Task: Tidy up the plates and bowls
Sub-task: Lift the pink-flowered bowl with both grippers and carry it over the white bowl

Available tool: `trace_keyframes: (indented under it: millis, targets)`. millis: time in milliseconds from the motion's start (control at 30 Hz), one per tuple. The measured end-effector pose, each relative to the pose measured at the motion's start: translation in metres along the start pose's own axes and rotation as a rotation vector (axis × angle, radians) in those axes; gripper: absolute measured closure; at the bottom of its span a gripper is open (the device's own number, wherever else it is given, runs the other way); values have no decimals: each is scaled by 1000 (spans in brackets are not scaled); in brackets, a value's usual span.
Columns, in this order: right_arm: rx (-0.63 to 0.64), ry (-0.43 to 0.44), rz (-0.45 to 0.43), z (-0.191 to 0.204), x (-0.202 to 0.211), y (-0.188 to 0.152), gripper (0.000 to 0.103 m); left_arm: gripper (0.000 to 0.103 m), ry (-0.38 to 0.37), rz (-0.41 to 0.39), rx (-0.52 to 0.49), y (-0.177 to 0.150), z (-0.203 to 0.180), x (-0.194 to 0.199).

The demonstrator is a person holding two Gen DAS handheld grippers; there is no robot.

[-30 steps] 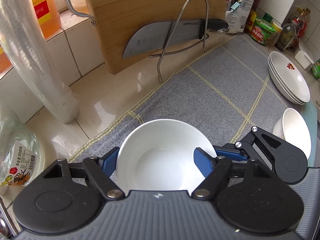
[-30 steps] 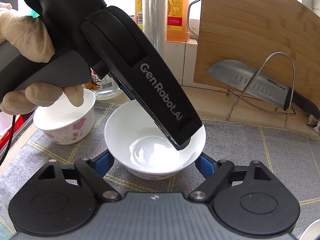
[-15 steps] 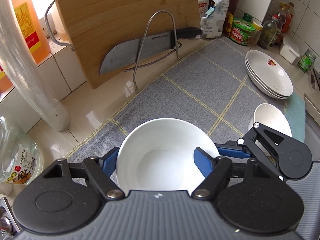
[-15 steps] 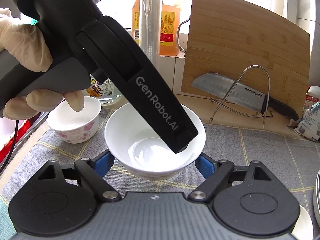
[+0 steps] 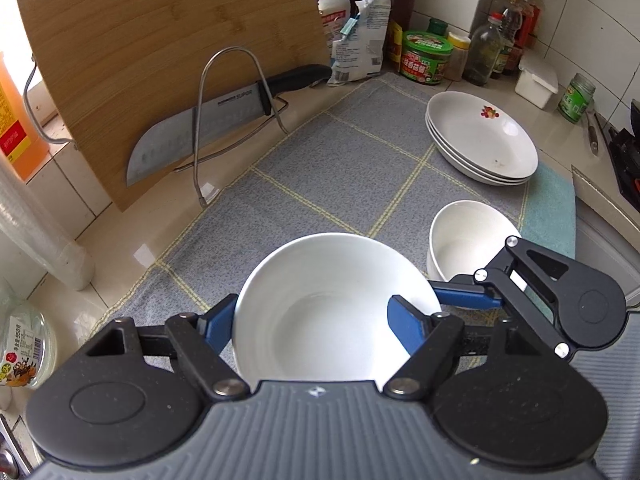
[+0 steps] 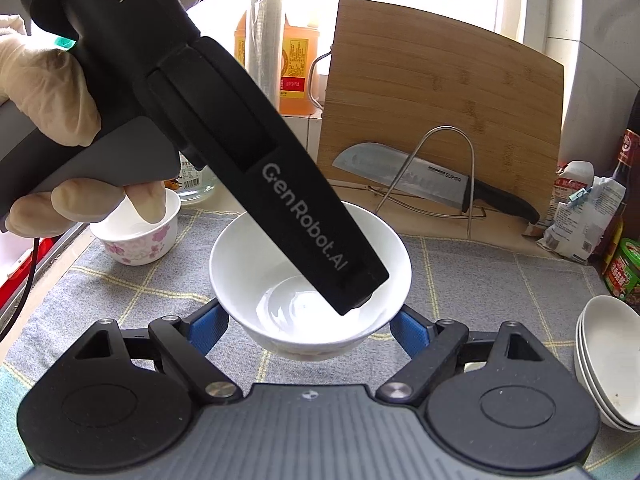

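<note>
Kitchen tabletop [image 5: 256, 152], tiled, under grey checked cloth [image 5: 344, 168]. White bowl [image 5: 332, 308] raised above cloth, clamped between fingers of left gripper [image 5: 316, 320] and of right gripper [image 6: 308, 328], pads against its sides. Stacked plates [image 5: 480, 140] and second bowl [image 5: 468, 236] farther right on cloth; flowered cup [image 6: 136, 236] at left. Cutting board [image 5: 168, 60] and knife [image 5: 208, 128] propped against back wall.

My left gripper [image 5: 312, 320] points steeply down, its blue pads clamped across a white bowl's [image 5: 320, 312] wall; my right gripper [image 6: 308, 322] brackets the bowl from outside, pads at its sides; my gloved left hand [image 6: 48, 96] wraps the black handle
</note>
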State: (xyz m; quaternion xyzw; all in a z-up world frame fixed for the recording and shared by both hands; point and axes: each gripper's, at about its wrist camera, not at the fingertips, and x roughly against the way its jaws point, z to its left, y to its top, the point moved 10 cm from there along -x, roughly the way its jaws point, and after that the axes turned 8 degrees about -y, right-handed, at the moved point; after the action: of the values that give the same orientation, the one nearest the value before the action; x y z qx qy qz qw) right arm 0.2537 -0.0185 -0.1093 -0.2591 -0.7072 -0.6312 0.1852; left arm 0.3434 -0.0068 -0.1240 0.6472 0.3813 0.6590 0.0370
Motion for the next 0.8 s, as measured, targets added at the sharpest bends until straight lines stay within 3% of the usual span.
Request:
trace_keyframes:
  millis: [800]
  targets:
    - [-121, -229, 26, -106, 46, -36, 13, 25, -141, -5, -206, 57, -109, -48]
